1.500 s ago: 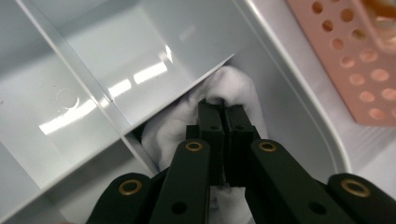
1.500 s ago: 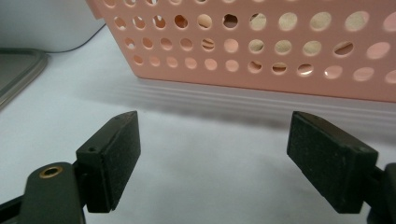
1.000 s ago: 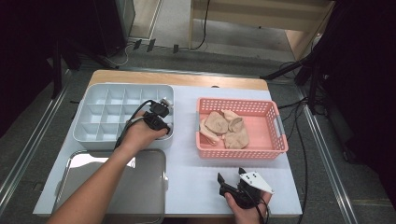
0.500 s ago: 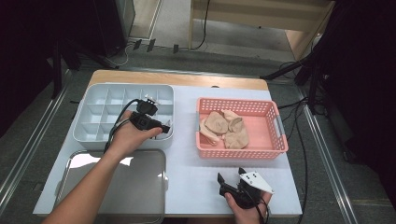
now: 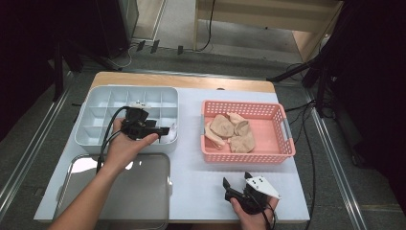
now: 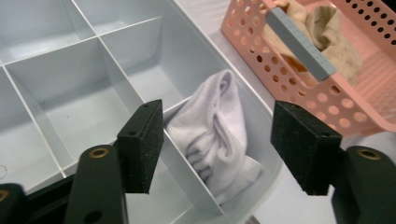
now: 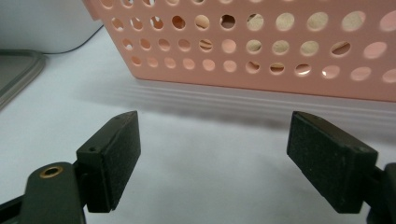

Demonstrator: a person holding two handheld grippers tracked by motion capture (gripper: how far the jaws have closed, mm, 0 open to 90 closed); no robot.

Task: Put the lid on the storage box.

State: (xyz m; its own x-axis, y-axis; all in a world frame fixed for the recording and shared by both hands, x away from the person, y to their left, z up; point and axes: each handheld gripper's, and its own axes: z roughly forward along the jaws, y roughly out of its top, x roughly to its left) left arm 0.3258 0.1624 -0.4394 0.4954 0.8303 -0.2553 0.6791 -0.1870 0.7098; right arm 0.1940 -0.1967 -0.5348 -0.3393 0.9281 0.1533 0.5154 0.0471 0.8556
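White surface (image 5: 191,191) carries a grey divided tray (image 5: 95,139) and a pink basket (image 5: 282,153) of beige socks (image 5: 232,132). With jaws released, the left gripper (image 6: 219,140) hovers over a white sock (image 6: 215,135) lying in the tray's near corner compartment, which suggests placement is done. Next, the idle, spread right gripper (image 7: 212,154) beside the basket likely must reach in for another sock.

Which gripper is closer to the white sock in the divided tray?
Left. The left gripper hangs open just above the white sock in a corner compartment of the tray. The right gripper sits open near the table's front edge, facing the pink basket.
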